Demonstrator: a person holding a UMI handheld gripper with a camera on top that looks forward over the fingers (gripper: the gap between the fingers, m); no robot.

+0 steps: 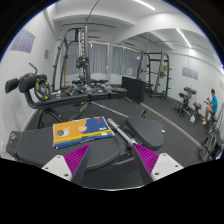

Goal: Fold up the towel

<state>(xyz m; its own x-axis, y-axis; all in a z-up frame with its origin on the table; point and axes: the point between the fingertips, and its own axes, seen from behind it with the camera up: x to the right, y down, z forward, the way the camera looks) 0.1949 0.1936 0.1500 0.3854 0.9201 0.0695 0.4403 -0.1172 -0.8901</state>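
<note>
A flat blue and yellow cloth with an orange patch, the towel (80,130), lies on the dark table (140,135), just ahead of my left finger. My gripper (111,160) is open and holds nothing. Its two purple pads (75,158) stand wide apart above the table's near edge. The towel lies beyond the fingertips and does not touch them. A thin pale rod-like thing (122,129) lies on the table to the right of the towel.
This is a gym room. A weight rack (75,60) stands at the back, exercise machines (35,90) at the left and a black panel (133,90) behind the table. A person in a blue top (210,105) sits at the far right.
</note>
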